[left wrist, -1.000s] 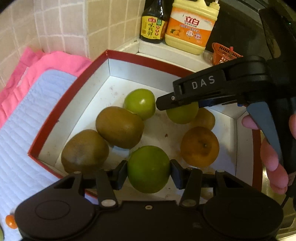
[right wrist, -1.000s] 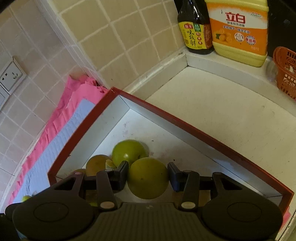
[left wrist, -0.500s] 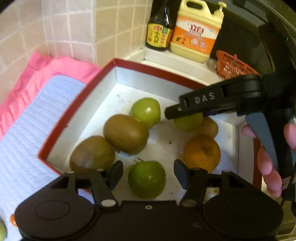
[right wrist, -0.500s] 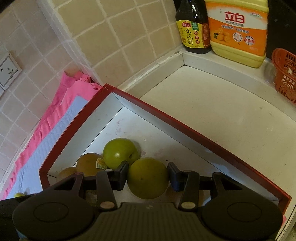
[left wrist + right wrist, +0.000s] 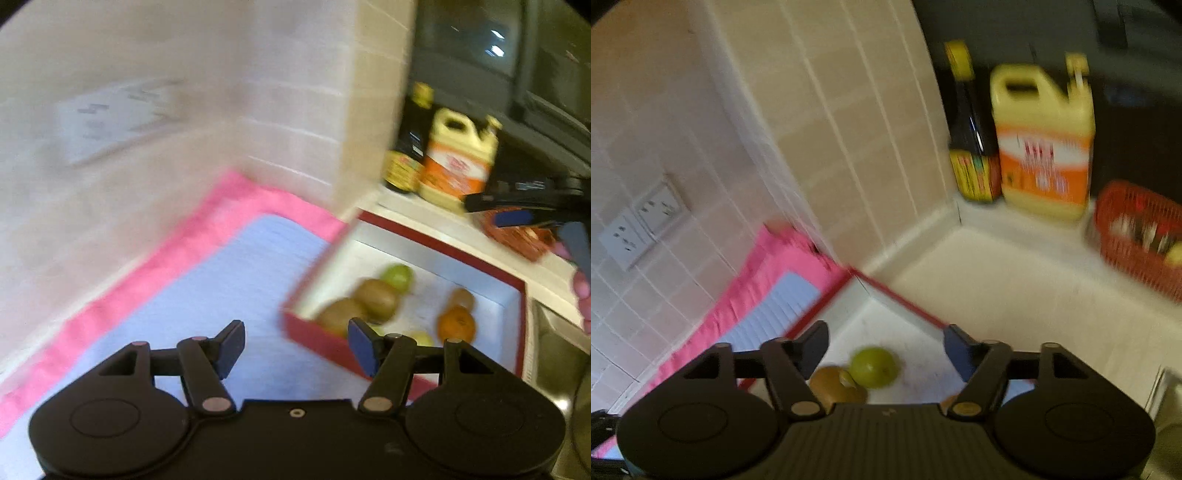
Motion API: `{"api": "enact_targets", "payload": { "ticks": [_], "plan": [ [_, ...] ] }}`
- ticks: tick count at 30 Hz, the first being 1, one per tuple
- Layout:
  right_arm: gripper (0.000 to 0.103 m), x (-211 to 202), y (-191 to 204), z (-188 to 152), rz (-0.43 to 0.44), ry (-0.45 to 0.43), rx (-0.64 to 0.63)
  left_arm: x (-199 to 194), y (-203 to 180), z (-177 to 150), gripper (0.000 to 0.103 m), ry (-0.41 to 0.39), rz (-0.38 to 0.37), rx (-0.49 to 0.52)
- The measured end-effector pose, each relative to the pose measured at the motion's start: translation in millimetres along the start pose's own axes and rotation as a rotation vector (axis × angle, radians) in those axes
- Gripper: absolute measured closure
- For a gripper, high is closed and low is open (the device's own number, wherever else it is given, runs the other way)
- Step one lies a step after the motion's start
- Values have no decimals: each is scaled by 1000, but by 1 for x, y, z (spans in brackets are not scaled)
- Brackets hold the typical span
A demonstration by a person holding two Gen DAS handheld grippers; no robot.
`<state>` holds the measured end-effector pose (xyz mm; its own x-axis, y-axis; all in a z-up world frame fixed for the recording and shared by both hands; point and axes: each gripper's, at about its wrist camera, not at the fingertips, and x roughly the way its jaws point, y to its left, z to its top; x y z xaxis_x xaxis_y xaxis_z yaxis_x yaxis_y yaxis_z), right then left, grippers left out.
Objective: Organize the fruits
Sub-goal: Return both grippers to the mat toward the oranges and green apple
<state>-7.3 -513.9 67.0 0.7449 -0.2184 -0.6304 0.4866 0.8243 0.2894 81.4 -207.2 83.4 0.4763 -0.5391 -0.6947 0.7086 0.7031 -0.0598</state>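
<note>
Filling the upper left of both views is the tiled wall (image 5: 147,110), blurred. Below it in the left view you are hovering over the mat (image 5: 221,280), pale blue with a pink border, running from lower left toward centre. The red-rimmed box (image 5: 517,295) is sitting at centre right, holding the fruit: two kiwis (image 5: 375,299) side by side at its near left, a green fruit (image 5: 398,277) just behind them, an orange (image 5: 456,326) to the right with a smaller brown fruit (image 5: 461,298) just behind it.

Your left gripper (image 5: 295,345) is standing spread at the bottom of its view, nothing between its fingers, its right finger overlapping the box's near rim. Your right gripper (image 5: 884,345) is opening now, jaws wide and empty; a green fruit (image 5: 873,367) and a brown one (image 5: 834,386) are lying loose in the box (image 5: 897,295) beneath it.

At upper right in the right view, the yellow jug (image 5: 1043,147) and dark bottle (image 5: 971,140) are standing together in the corner, with the red basket (image 5: 1137,236) at the right edge.
</note>
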Motion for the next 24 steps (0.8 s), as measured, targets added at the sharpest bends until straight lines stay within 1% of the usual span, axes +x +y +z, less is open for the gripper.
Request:
{"api": "enact_targets", "payload": {
  "ticks": [4, 5, 9, 11, 13, 16, 18, 19, 20, 24],
  "plan": [
    [16, -27, 33, 11, 20, -85, -58, -47, 44, -9, 28, -61, 125, -79],
    [16, -32, 42, 12, 39, -102, -65, -57, 55, -12, 28, -71, 150, -99],
    [15, -43, 76, 12, 104, -123, -115, -96, 91, -32, 28, -108, 263, -184],
    [12, -46, 96, 10, 111, -142, -155, -115, 107, -44, 28, -116, 315, -225],
    [12, -48, 114, 6, 107, -160, -183, -130, 120, -54, 28, -119, 364, -260],
    [12, -46, 138, 4, 153, -152, -213, -150, 139, -67, 28, -125, 416, -311],
    [10, -45, 155, 1, 188, -139, -237, -163, 148, -77, 28, -131, 441, -336],
    [7, -44, 164, -1, 204, -132, -253, -166, 151, -82, 28, -132, 450, -346],
    [7, -42, 172, -3, 223, -123, -268, -169, 154, -87, 28, -130, 456, -355],
    [7, -26, 205, -16, 304, -51, -329, -172, 164, -108, 28, -106, 465, -383]
  ]
}}
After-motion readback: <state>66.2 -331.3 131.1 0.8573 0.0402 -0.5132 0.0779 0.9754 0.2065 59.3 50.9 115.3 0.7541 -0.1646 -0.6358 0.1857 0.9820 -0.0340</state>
